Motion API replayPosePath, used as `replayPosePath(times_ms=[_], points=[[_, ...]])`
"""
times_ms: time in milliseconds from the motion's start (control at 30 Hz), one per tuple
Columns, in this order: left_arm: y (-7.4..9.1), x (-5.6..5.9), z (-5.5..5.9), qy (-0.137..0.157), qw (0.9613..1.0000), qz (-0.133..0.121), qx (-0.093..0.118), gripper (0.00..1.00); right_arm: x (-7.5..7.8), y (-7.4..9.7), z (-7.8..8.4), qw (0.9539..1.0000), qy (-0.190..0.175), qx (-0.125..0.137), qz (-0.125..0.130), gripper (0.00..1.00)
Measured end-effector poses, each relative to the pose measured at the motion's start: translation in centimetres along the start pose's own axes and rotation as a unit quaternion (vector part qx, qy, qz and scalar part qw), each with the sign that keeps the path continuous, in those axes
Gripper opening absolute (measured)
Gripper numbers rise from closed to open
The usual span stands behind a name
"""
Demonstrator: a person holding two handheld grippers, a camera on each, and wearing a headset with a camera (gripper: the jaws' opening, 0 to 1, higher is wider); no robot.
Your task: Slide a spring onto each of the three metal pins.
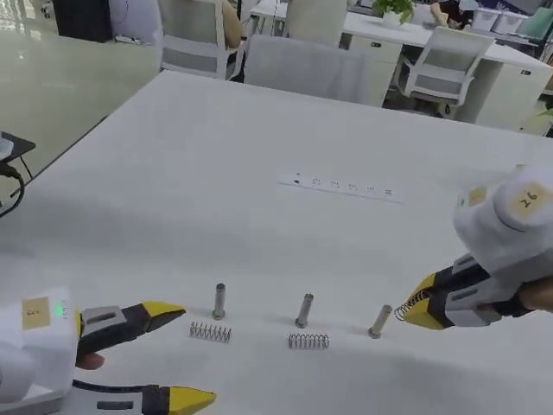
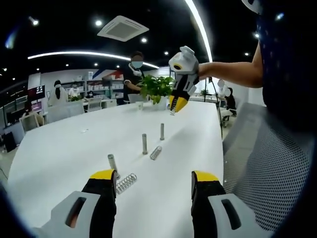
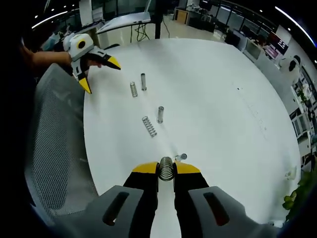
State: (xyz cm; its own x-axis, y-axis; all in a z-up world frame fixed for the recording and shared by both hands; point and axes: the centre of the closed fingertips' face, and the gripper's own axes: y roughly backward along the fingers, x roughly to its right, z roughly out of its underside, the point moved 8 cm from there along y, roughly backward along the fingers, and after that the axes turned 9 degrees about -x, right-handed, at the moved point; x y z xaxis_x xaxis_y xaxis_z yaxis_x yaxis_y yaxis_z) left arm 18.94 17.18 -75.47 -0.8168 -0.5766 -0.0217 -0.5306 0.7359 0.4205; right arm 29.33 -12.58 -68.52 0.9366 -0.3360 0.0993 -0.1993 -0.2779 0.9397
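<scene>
Yellow-tipped jaws of the right gripper point(image 3: 166, 167) clamp a spring point(image 1: 404, 308) end-on, with the nearest pin point(image 3: 182, 157) just ahead of their tips. Threading looks about to start — the coil's bore likely needs centring over the pin top. The left gripper point(image 2: 153, 175) waits, jaws apart and empty.

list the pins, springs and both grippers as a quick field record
pins: three standing on the table, left pin, middle pin, right pin, all bare
loose springs: two lying flat, left spring by the left pin, middle spring by the middle pin
right gripper: shut on the held spring, close to the right pin
left gripper: open, holding nothing
</scene>
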Motion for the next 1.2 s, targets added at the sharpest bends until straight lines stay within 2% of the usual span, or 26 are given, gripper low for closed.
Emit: replayPosePath(times_ms=[167,267,367,800,1200], points=[[0.1,-0.1,0.1,-0.002,1.0,-0.003,0.0,0.57,1.0,-0.4,-0.6,0.9999,0.003,-0.013,0.002,0.09],[0.3,-0.1,0.1,-0.004,1.0,-0.005,-0.002,0.58,1.7,-0.9,-0.7,0.9993,0.012,-0.034,0.008,0.09],[0.4,-0.2,0.2,-0.009,0.9999,-0.006,-0.006,0.58,2.0,-1.1,-1.1,0.9994,0.01,-0.034,0.0,0.09],[0.3,-0.2,0.3,-0.015,0.9998,-0.005,-0.011,0.58,2.8,-2.8,-1.0,0.9976,0.013,-0.065,-0.018,0.09],[0.2,-0.4,0.4,-0.014,0.9998,-0.004,-0.014,0.56,3.2,-3.7,-1.0,0.9966,0.012,-0.076,-0.031,0.09]])
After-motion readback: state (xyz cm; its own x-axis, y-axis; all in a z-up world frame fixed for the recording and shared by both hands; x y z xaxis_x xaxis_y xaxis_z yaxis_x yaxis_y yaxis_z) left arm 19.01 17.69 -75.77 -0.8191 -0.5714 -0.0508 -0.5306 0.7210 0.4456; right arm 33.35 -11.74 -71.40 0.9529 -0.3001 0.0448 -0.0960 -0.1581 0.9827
